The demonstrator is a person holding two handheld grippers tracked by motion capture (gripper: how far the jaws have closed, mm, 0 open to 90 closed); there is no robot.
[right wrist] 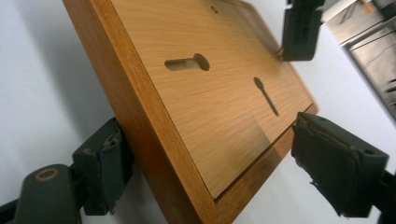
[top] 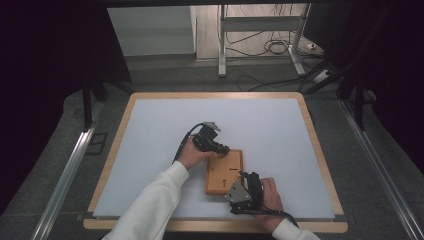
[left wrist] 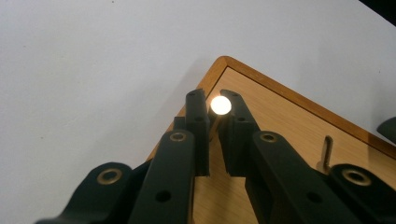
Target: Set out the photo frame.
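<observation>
Two grippers: right gripper (top: 246,181) spread wide around one wooden board (top: 225,172), left gripper (top: 223,149) pinching one shiny pin (left wrist: 221,105); two keyhole slots.

A wooden board (top: 225,172) with a raised rim lies flat, a corner between the right fingers (right wrist: 100,163). A shiny round-topped metal peg (left wrist: 221,105) stands upright between the left fingers (left wrist: 198,121).

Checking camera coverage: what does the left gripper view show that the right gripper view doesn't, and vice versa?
Left gripper view alone: the left hand-held gripper shut on a small round-headed peg at the wooden board's corner. Right gripper view alone: the right hand-held gripper, jaws wide, straddling the board's near edge, plus a keyhole-shaped slot and a dark thin slot. Both: the board on the white table.
</observation>
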